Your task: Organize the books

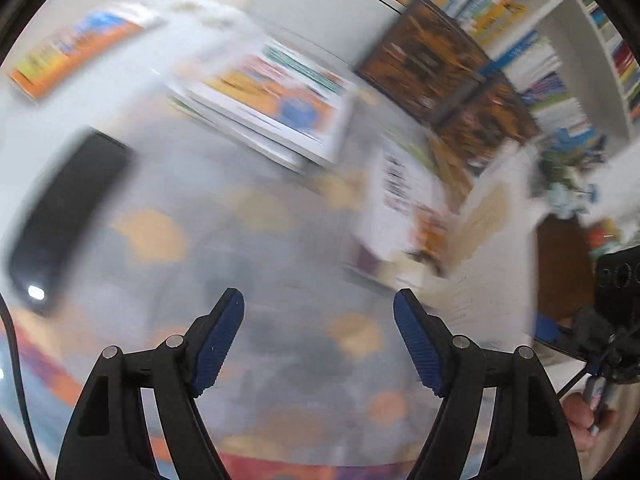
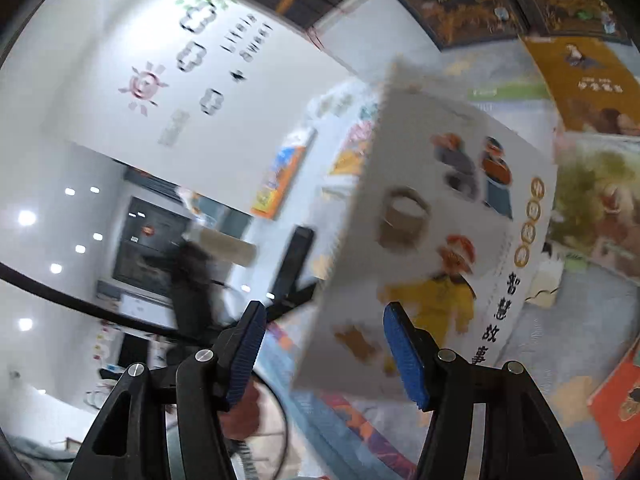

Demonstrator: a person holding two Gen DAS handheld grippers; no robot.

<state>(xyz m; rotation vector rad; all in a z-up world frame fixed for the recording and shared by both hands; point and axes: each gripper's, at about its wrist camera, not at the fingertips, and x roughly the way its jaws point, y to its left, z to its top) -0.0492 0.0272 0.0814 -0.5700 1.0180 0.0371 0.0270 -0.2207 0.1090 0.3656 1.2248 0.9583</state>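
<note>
In the left wrist view my left gripper [image 1: 318, 312] hangs open and empty over a grey play mat [image 1: 240, 248] with orange patches. Beyond it lies a stack of picture books [image 1: 264, 100], and a white book [image 1: 400, 200] stands tilted to the right. In the right wrist view that white picture book [image 2: 440, 220], with cartoon figures on its cover, fills the space ahead of my right gripper [image 2: 324, 336]. The right pad overlaps the cover's lower part, while the left pad stands clear of the book's edge. Everything is blurred by motion.
An orange book [image 1: 76, 52] and a flat black object [image 1: 64, 216] lie at the left. Brown-covered books [image 1: 432, 60] lean against a full white bookshelf [image 1: 540, 60]. More covers [image 2: 584, 84] and a red book [image 2: 620, 400] lie on the mat. A hand [image 1: 580, 416] shows at the right edge.
</note>
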